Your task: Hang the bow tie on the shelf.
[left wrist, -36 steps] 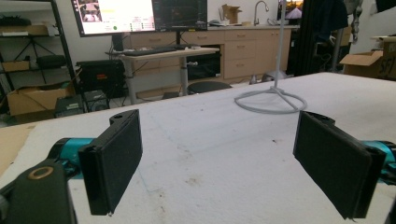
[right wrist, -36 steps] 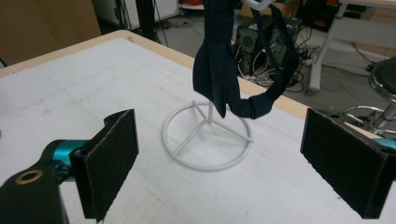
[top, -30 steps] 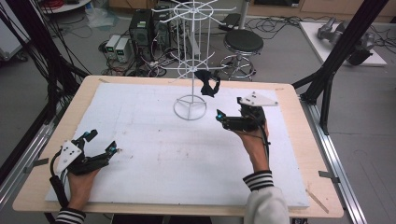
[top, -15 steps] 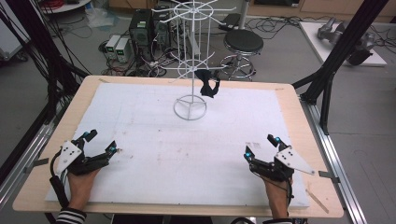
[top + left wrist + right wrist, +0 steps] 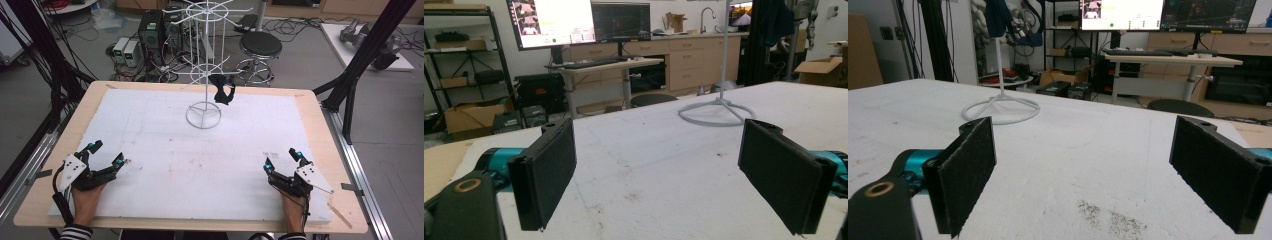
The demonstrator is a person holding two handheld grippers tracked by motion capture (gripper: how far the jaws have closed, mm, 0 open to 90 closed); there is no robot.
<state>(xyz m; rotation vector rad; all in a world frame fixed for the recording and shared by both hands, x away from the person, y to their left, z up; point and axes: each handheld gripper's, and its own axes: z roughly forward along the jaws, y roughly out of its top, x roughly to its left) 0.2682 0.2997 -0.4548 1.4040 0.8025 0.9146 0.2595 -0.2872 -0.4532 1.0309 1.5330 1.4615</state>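
The left gripper [image 5: 104, 154] has its fingers [image 5: 544, 177] spread wide with nothing between them, and so does the right gripper [image 5: 282, 159]. Both rest low on the white desk [image 5: 200, 165], well apart. Far ahead of the fingers stands a white wire rack [image 5: 203, 60] with a black thing [image 5: 223, 93] hanging on it.

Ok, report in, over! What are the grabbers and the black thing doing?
Left gripper open, empty. Right gripper open, empty. Black thing hangs on white rack. Nothing in the way.
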